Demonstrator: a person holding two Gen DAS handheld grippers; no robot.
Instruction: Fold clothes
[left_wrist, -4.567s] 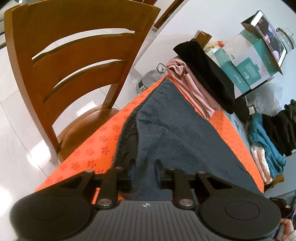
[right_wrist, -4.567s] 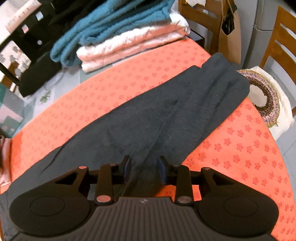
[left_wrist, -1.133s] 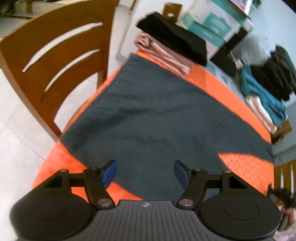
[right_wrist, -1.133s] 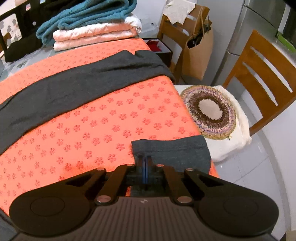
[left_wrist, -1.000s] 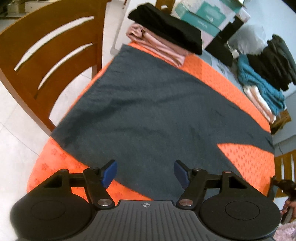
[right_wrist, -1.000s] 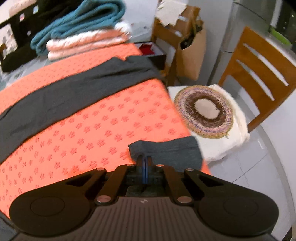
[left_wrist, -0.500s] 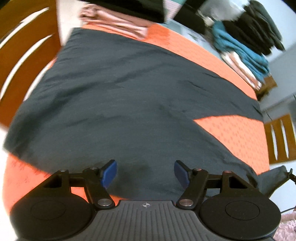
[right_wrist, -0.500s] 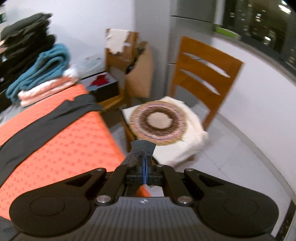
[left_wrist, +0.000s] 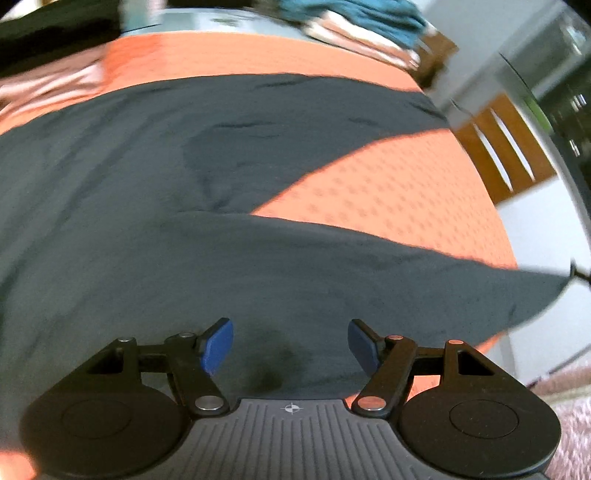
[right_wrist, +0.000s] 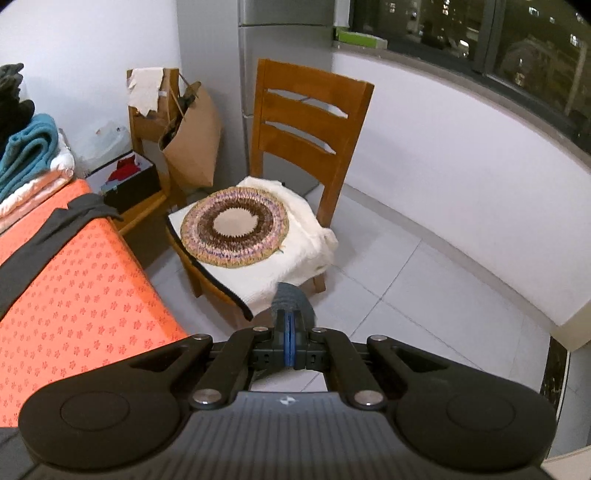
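Wooden chair (right_wrist: 310, 122) with round crocheted mat (right_wrist: 234, 230) (on white cushion (right_wrist: 295, 254)), brown paper bag (right_wrist: 192, 144)

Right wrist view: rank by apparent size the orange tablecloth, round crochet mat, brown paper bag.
1. orange tablecloth, though it runs out of frame and sits nearest the camera
2. round crochet mat
3. brown paper bag, farther back, so its true size is unsure

Black ribbed claw (left_wrist: 290, 345) bodies, blue pads (left_wrist: 218, 345), silver screws.

home | wooden chair (right_wrist: 306, 122) | fridge (right_wrist: 280, 55) | stacked towels (right_wrist: 29, 162)
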